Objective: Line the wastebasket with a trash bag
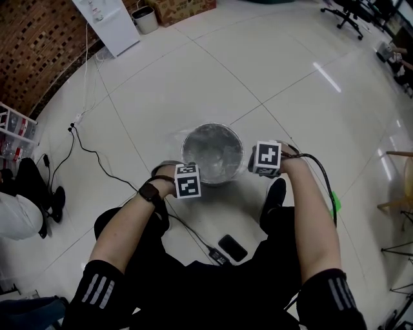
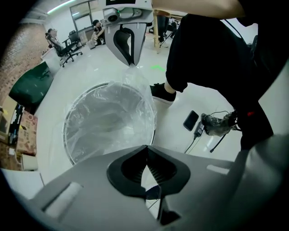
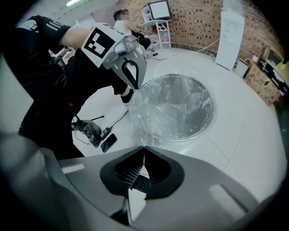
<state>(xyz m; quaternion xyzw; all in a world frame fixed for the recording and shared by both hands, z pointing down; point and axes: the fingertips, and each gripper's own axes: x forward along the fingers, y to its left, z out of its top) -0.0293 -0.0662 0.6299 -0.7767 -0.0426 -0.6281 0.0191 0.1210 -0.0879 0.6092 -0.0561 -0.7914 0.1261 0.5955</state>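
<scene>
A round metal wastebasket [image 1: 213,155] stands on the pale tiled floor just ahead of the person's knees, with a clear trash bag [image 1: 208,149] inside it. The film drapes over the rim [image 2: 108,119] [image 3: 174,106]. My left gripper [image 1: 188,179] is at the near-left rim and my right gripper [image 1: 266,159] at the near-right rim, both pointing steeply down. In the left gripper view the right gripper [image 2: 132,63] is shut on a peak of bag film drawn up from the rim. In the right gripper view the left gripper [image 3: 135,86] is shut on the bag's edge. My own jaws meet in both gripper views.
A black phone [image 1: 232,247] and a charger with its cable [image 1: 216,256] lie on the floor between the person's legs. A shoe [image 1: 275,196] sits beside the basket. A black cord [image 1: 97,158] runs at left. A white panel [image 1: 106,22] and a small bin [image 1: 145,19] stand far back.
</scene>
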